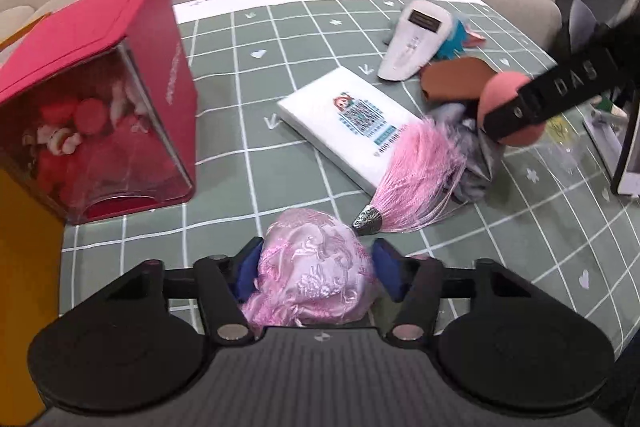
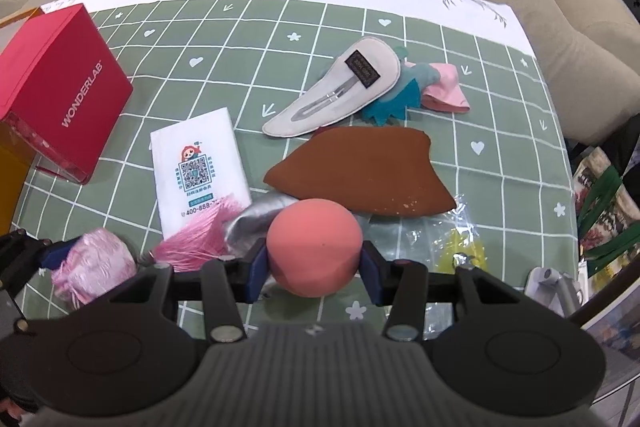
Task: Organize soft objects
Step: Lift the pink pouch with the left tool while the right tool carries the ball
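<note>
The left claw (image 1: 316,267) sits low over the desk (image 1: 224,131) with the pink brocade pouch (image 1: 312,267) between its blue pads (image 1: 386,267); the pad on the picture's left looks pressed into the cloth, but a sliver of gap shows at the other one, so I'd call the jaws part-way open around the pouch rather than clamped on it, though the bulge of fabric makes that hard to swear to. The pouch's pink tassel (image 1: 420,179) fans away from the claw across a corner of the white tissue packet (image 1: 344,119), touching a crumpled grey cloth (image 1: 476,163) beyond. The right claw (image 2: 314,261) is clamped on a coral foam ball (image 2: 314,247), carried just above the desk near that same grey cloth. Further out lie a brown felt piece (image 2: 360,179), a large fabric hair clip (image 2: 340,91) resting against a teal and pink scrap (image 2: 416,87), and at the far left the red box (image 1: 120,99) with its clear side showing red plush inside. I'd judge the step in hand to be taking up the pouch; next the left jaws need to settle squarely on its body, then lift so the tassel trails clear of the packet.
</note>
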`<state>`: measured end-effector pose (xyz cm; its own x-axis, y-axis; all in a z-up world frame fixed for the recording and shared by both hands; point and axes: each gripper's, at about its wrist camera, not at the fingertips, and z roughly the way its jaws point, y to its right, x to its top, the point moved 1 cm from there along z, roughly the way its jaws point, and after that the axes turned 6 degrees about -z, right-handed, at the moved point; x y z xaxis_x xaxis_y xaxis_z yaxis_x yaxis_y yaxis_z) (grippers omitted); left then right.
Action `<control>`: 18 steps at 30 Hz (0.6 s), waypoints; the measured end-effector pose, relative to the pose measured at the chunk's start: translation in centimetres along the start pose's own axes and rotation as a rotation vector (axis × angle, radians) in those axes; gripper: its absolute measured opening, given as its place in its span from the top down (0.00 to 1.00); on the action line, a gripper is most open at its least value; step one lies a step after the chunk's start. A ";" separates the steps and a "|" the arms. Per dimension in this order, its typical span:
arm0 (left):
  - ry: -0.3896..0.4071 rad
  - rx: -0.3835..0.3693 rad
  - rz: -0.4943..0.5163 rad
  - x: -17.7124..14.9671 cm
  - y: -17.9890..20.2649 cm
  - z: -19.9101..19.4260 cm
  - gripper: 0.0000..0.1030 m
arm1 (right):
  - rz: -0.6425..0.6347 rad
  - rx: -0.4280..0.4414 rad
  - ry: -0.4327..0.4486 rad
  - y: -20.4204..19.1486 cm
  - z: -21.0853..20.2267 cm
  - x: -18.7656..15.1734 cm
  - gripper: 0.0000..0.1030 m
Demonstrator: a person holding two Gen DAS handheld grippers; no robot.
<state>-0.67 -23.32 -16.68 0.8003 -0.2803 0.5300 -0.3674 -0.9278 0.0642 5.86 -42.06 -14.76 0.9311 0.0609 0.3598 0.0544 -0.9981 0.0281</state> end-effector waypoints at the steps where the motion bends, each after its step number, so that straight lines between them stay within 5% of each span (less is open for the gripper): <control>1: -0.001 0.005 -0.007 0.1 -0.1 -0.1 0.38 | -0.005 -0.002 0.000 -0.1 0.0 0.0 0.54; 18: -0.003 -0.023 -0.182 1.4 -2.3 -3.2 0.43 | 0.035 -0.014 0.031 0.1 -1.3 -0.3 0.54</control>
<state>-0.24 -20.80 -13.40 0.8560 -0.1092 0.5052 -0.2272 -0.9574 0.1780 5.10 -42.22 -13.62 0.9206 0.0264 0.3896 0.0168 -0.9995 0.0281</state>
